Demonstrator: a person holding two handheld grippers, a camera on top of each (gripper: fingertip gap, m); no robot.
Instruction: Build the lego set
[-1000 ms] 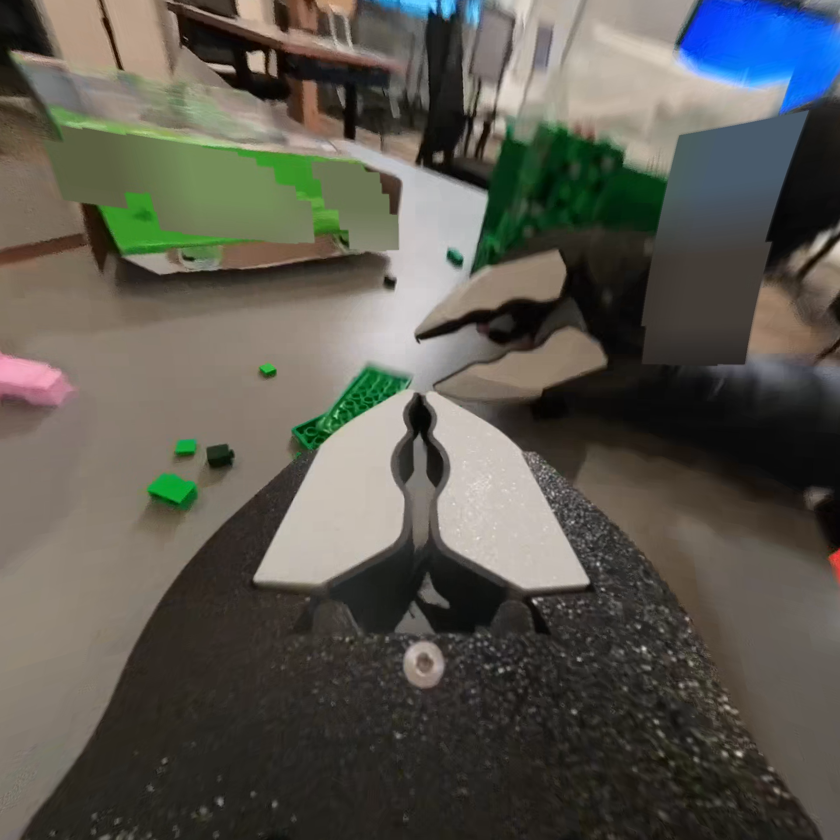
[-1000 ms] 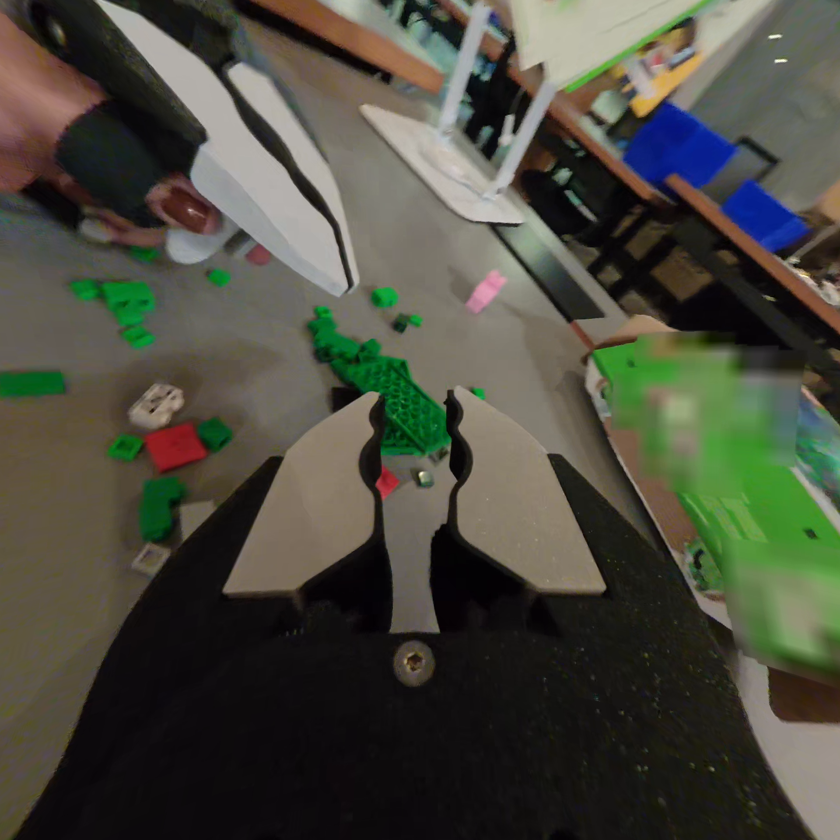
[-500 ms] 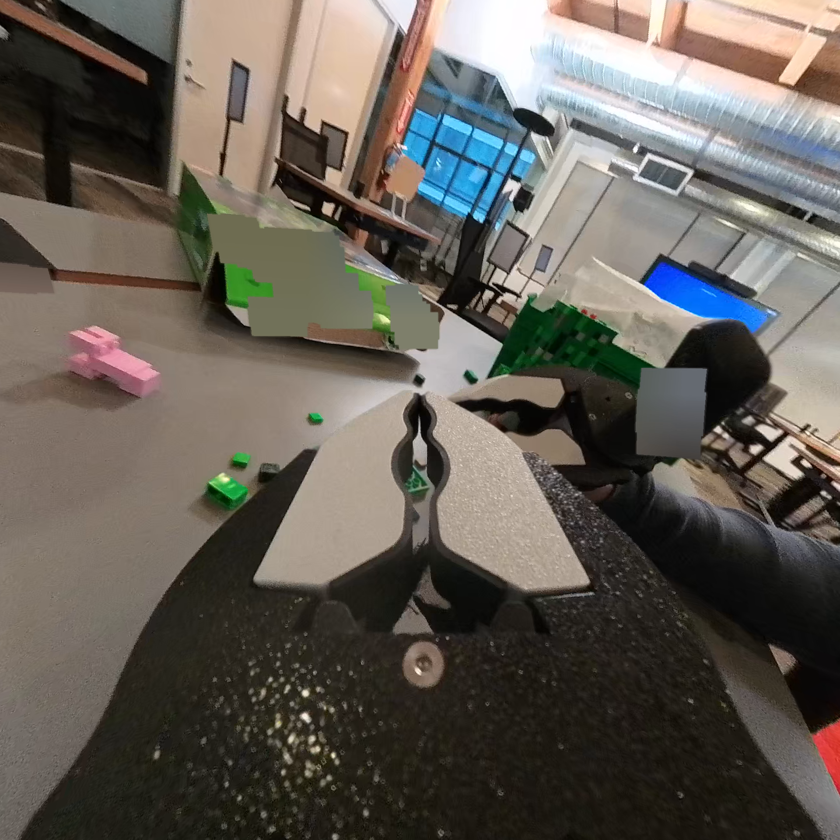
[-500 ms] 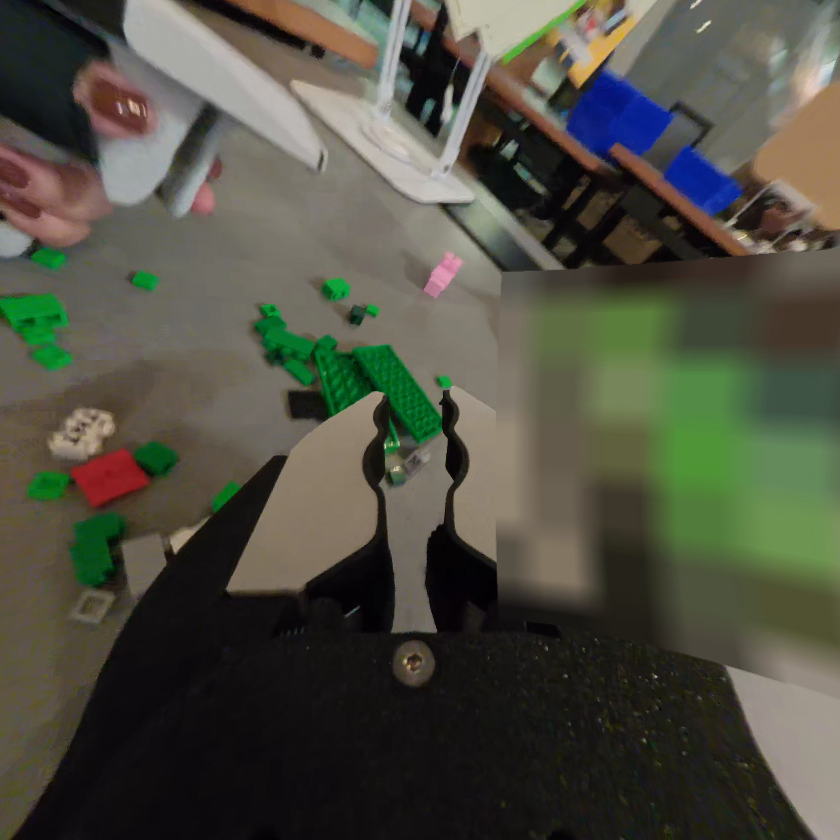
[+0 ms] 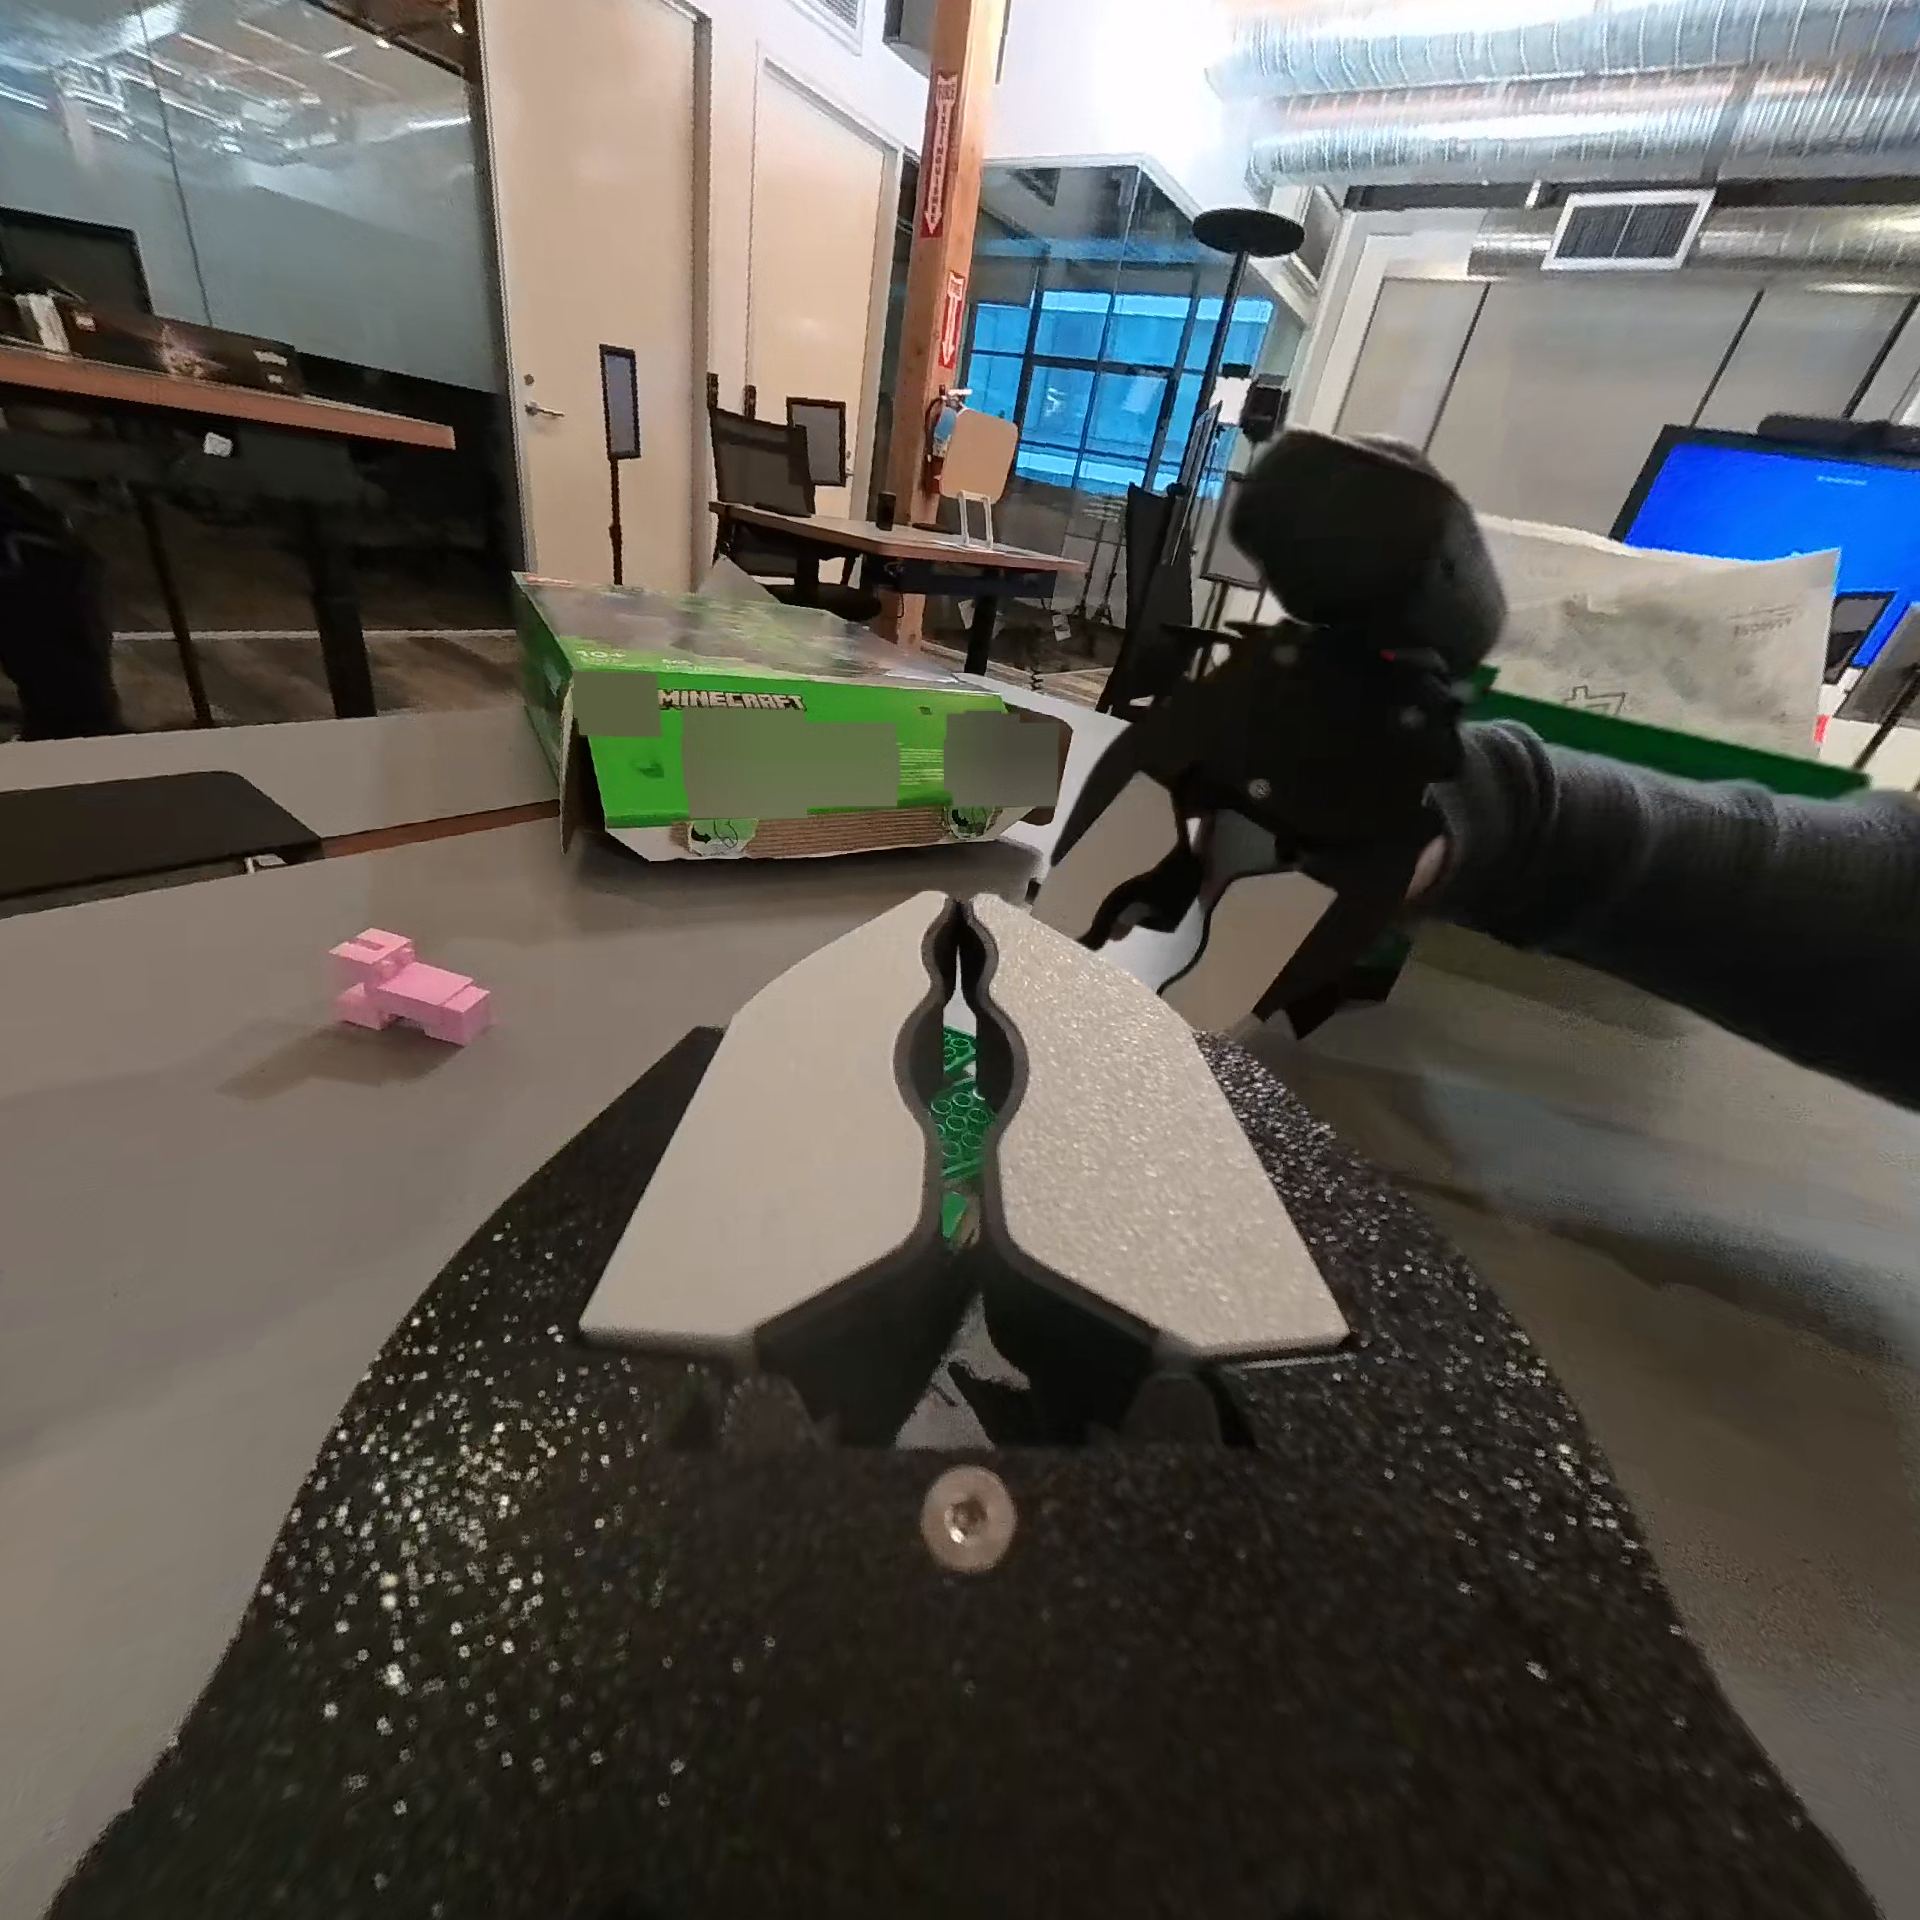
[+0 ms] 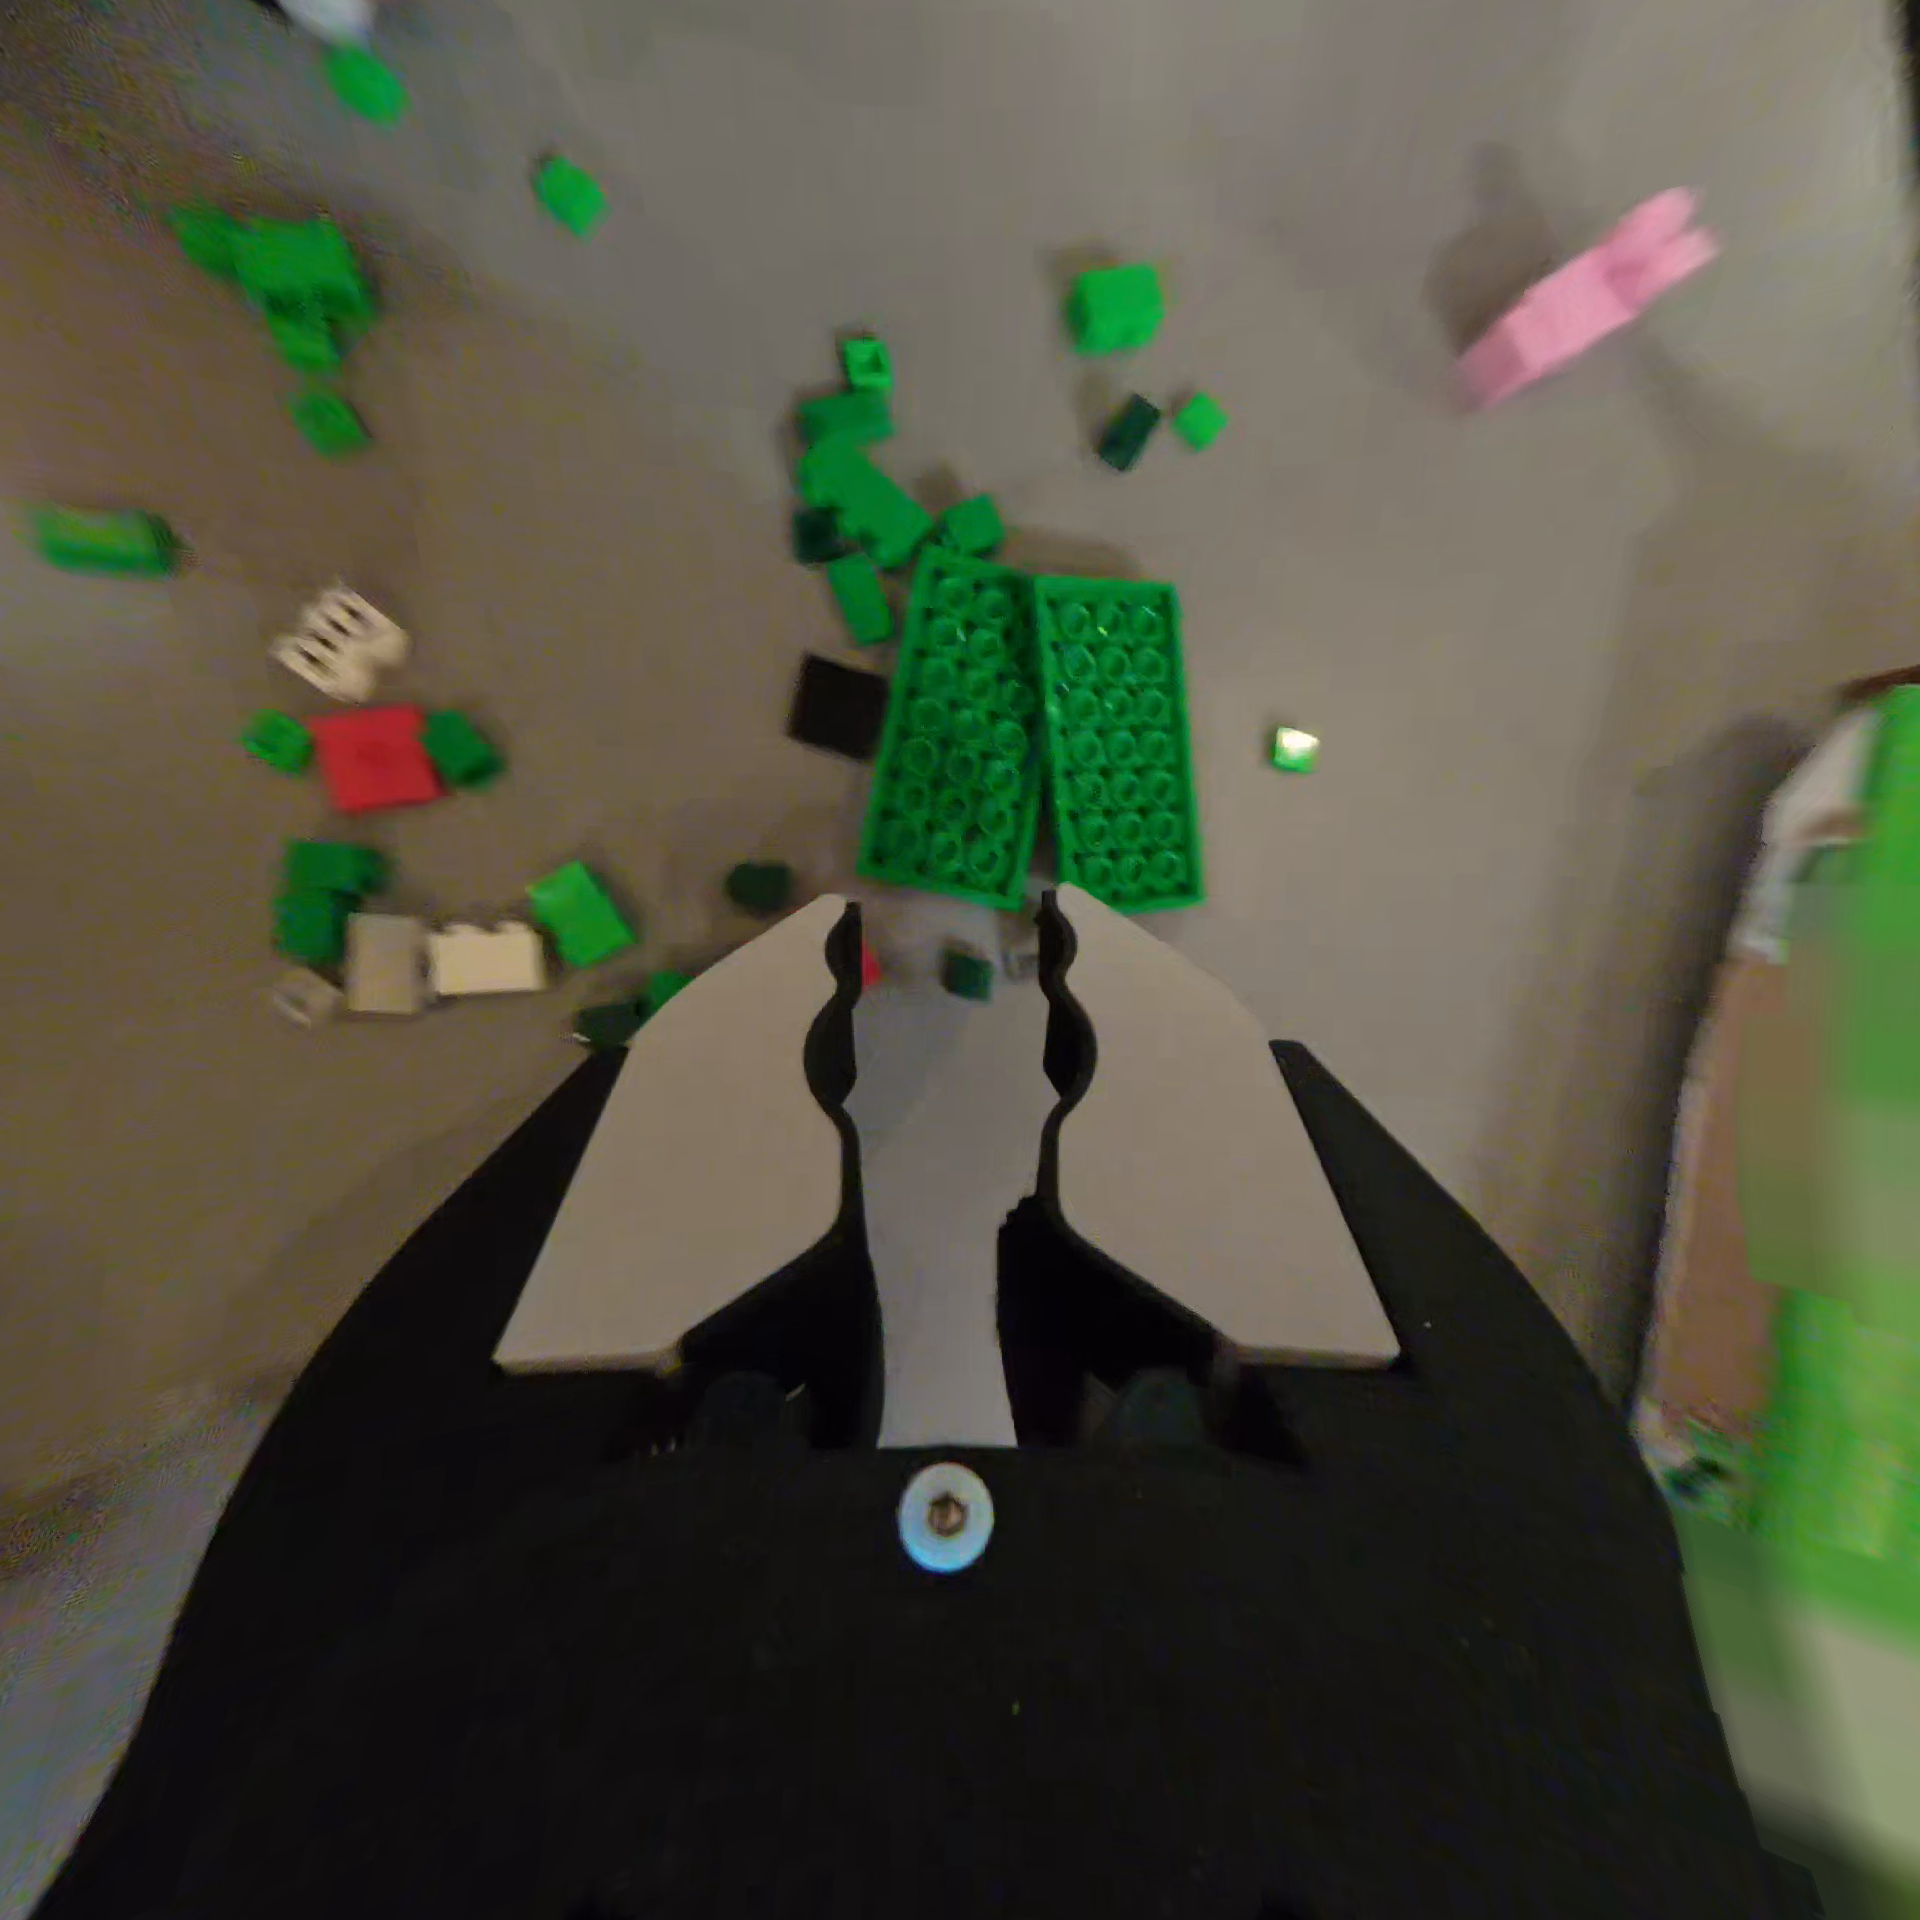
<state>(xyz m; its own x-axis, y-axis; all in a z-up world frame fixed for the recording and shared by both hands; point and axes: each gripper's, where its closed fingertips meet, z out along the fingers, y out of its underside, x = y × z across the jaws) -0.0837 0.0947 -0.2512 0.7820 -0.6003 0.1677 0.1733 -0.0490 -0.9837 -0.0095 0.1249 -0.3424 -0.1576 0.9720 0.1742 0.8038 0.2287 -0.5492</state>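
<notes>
Two green studded plates (image 6: 966,727) (image 6: 1122,738) lie side by side on the grey table, just beyond my right gripper (image 6: 948,909). That gripper is open and empty and points down at their near ends. Loose green bricks (image 6: 862,488) lie around the plates. My left gripper (image 5: 961,920) is shut with its tips touching, held low over the table. Green studs (image 5: 961,1122) show through the gap between its fingers, beneath it. The right gripper (image 5: 1174,987) also shows in the left wrist view, open and pointing down, just right of the left gripper's tips.
A pink brick pig (image 5: 405,987) (image 6: 1579,301) stands apart. The green set box (image 5: 790,748) (image 6: 1849,1039) lies at the table's far side. A red brick (image 6: 374,758), white bricks (image 6: 483,956) and a black tile (image 6: 836,707) lie nearby. A booklet (image 5: 1652,644) stands behind the right gripper. Across from one pair of fingers to the other is roughly 12 centimetres.
The left gripper has tilted up and now shows the room. The right gripper has tipped down over the two green plates. The left gripper has left the right wrist view.
</notes>
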